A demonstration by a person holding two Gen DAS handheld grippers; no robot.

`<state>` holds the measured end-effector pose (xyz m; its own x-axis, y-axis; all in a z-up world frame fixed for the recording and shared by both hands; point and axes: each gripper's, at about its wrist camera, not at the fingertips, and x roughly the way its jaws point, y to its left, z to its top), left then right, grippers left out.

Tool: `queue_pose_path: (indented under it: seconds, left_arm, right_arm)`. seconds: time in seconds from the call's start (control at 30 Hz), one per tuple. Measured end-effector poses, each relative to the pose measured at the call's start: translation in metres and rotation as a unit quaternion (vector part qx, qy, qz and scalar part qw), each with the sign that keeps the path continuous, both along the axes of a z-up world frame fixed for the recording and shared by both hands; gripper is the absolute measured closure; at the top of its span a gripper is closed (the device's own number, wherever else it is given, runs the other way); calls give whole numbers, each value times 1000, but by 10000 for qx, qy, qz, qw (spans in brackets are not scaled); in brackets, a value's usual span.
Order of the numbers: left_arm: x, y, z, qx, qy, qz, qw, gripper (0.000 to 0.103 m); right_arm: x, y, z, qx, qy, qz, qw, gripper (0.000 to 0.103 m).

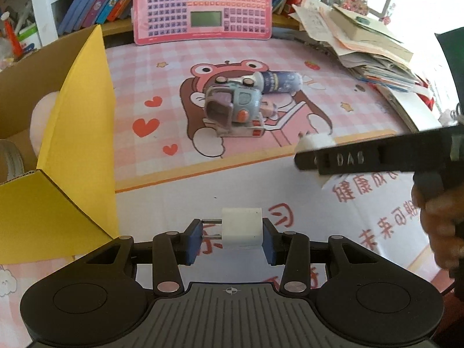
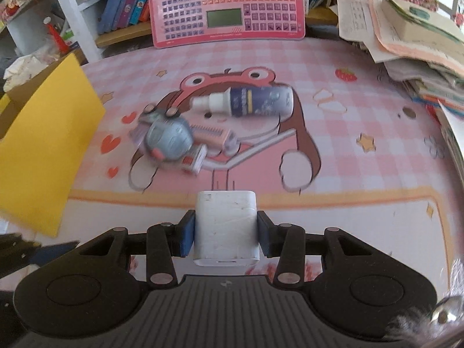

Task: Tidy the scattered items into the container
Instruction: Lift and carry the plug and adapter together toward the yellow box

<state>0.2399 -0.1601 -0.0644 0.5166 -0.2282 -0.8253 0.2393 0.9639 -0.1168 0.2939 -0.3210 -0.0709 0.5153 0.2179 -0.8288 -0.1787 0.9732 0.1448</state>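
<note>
My left gripper [image 1: 230,233] is shut on a small white plug adapter [image 1: 242,227] with its two metal prongs pointing left, held above the mat beside the box. My right gripper [image 2: 223,233] is shut on a white charger block [image 2: 226,227]; it also shows in the left wrist view [image 1: 314,142] at the right. The cardboard box [image 1: 78,133] with yellow flaps stands at the left. A grey-blue toy [image 1: 232,105] sits on a small white box [image 1: 240,130], a blue spray bottle [image 1: 278,81] lies behind it, and a pink comb [image 2: 213,133] lies beside it.
A pink keyboard toy [image 1: 203,5] leans against the bookshelf at the back. A stack of papers and books [image 1: 362,40] fills the right side. A pink plush [image 1: 43,121] and a roll of tape [image 1: 11,159] lie inside the box.
</note>
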Motion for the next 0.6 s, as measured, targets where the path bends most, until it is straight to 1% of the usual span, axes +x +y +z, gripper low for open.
queue_pose_path:
  seconds: [0.2,0.47,0.6]
  left_arm:
    - [-12,-1,0,-84,-33,-62,9999,62]
    - [-36,6,6,-289,-249,-264,9989,62]
    - [-54,21,12,-466,-383,-284,9978,62]
  right_arm:
    - [-23,3,5,-3,-16,34,10000,62]
    - [-56,-1,17,-24,-50,-299,9995,62]
    - [-80,8,31,-88,-205,-357,9991,62]
